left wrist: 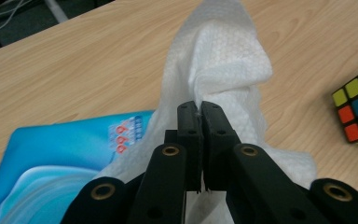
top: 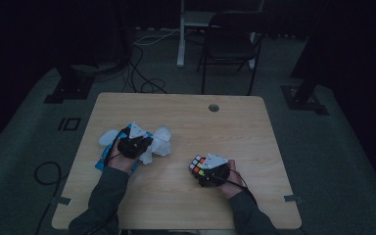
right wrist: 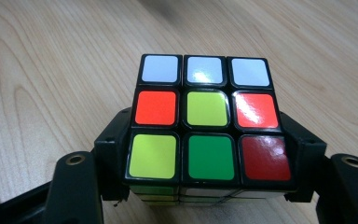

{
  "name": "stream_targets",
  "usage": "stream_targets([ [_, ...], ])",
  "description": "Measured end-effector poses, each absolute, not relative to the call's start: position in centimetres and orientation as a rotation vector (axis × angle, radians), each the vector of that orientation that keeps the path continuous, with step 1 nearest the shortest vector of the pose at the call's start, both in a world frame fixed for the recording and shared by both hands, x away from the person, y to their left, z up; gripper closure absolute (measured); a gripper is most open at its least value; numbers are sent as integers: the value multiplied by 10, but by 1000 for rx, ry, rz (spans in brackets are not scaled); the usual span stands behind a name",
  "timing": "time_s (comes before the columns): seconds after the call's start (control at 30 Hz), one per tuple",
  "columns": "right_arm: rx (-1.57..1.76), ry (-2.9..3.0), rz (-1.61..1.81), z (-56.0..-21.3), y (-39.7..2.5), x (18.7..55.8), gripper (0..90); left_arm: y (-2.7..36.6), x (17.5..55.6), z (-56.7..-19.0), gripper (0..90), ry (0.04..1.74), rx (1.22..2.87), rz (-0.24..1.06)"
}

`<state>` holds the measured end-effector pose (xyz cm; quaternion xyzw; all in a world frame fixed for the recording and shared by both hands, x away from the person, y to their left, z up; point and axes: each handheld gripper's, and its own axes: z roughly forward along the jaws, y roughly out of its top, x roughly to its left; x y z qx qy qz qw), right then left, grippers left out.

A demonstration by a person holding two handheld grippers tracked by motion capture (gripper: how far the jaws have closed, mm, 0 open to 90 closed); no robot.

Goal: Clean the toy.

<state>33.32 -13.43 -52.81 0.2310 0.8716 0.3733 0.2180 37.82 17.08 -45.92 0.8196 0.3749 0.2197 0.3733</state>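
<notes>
Cube (right wrist: 207,120) underside hidden; wipe (left wrist: 219,70) probably pinched.

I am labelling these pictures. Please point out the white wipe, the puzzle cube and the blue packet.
white wipe (left wrist: 219,56), left gripper view, on its raised fold
puzzle cube (right wrist: 207,108), right gripper view, on its centre yellow-green square
blue packet (left wrist: 56,163), left gripper view, on its printed top

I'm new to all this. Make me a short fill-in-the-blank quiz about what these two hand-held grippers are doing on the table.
1. The left gripper is shut on a white ____ wipe.
2. The right gripper clamps a multicoloured puzzle ____.
3. The top row of the cube's upper face is ____.
4. The wipe comes out of a flat ____ plastic packet.

Missing words: cloth; cube; white; blue
</notes>
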Motion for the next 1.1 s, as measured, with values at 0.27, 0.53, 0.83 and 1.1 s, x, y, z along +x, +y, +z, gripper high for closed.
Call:
stream_targets([
  [0.27, 593, 2400, 1012, -526, -130, 328, 337, 156, 377, -455, 882, 911, 2103, 519],
  [0.53, 502, 2381, 969, -524, -121, 320, 337, 135, 375, -446, 881, 830, 2113, 478],
  [0.83, 430, 2346, 931, -521, -113, 312, 338, 106, 373, -445, 881, 749, 2130, 427],
  [1.1, 348, 2295, 886, -519, -105, 305, 338, 81, 369, -449, 879, 679, 2143, 371],
])
